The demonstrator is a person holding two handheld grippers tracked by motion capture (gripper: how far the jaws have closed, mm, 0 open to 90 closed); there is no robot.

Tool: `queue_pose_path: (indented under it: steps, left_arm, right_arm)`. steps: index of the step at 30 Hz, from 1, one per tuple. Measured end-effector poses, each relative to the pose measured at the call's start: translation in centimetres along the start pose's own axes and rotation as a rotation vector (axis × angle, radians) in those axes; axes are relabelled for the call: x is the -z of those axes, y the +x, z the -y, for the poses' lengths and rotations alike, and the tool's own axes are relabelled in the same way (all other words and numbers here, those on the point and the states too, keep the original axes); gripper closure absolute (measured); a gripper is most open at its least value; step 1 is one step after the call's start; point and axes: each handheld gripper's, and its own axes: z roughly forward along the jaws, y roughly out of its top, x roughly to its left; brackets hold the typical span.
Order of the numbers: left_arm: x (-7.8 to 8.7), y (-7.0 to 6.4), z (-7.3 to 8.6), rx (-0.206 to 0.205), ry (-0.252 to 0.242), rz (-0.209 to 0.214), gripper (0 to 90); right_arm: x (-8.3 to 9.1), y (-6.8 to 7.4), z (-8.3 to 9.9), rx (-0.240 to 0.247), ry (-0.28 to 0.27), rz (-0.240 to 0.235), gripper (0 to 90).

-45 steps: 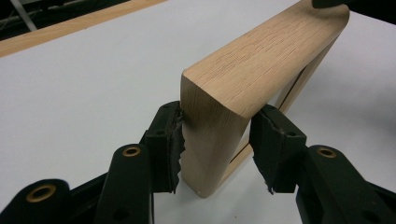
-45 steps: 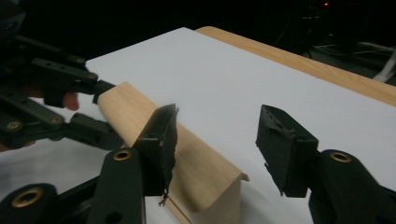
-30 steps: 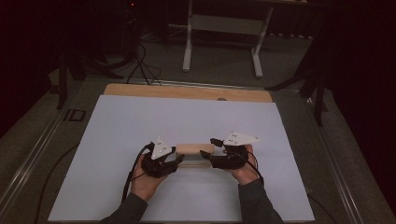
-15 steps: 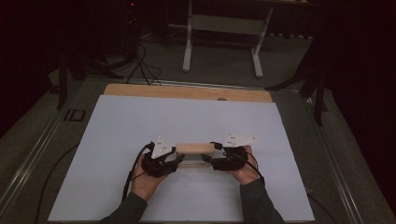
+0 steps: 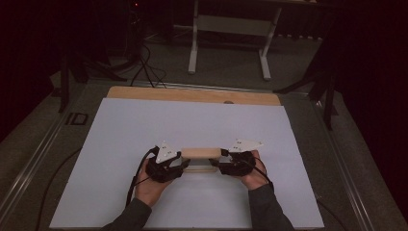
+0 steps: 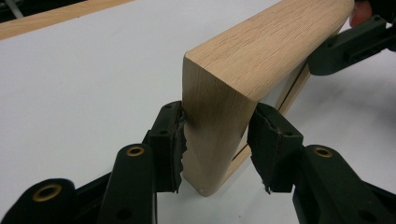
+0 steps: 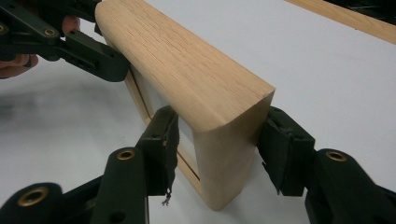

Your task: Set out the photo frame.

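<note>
The wooden frame [image 5: 200, 155] stood upright on the white table cover [image 5: 144, 125], low and centre in the high view, its long rounded top rail running left to right. The left gripper [image 5: 179, 162] met its left end and the right gripper [image 5: 217, 163] its right end; a hand [image 5: 150, 186] backed the left tool, another hand [image 5: 253, 174] the right.

In the left gripper view, the frame's end post [image 6: 212, 135] sat between the two black jaws; the pad [image 6: 176, 144] at frame left pressed against the wood, and the pad at frame right lay against the post's far edge. The jaws were pinching the post. In the right gripper view, the opposite end post [image 7: 224, 163] was likewise clamped from both sides, with the pad [image 7: 163, 149] at frame left bearing on the frame's inner side.

The post's lower corner touched the cover in both gripper views. Open white surface lay on every side of the frame: widest toward the upper part of the high view, up to the bare wooden table edge [image 5: 192, 94], and narrower toward the bottom edge.
</note>
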Motion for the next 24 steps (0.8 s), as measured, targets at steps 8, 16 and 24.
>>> queue_pose_path:
  steps: [8,16,24]
  left_arm:
    - [0.04,0.02,0.01,-0.002,0.001,-0.002,56.9]
    - [0.08,-0.06,0.02,-0.015,0.002,-0.011,57.6]
    - [0.08,0.40,-0.24,-0.026,0.008,-0.019,58.2]
  right_arm:
    - [0.10,0.07,-0.04,0.016,0.003,0.003,51.1]
    - [0.09,0.18,-0.11,0.022,0.005,0.007,51.4]
    - [-0.34,0.28,-0.29,0.030,0.000,0.030,50.9]
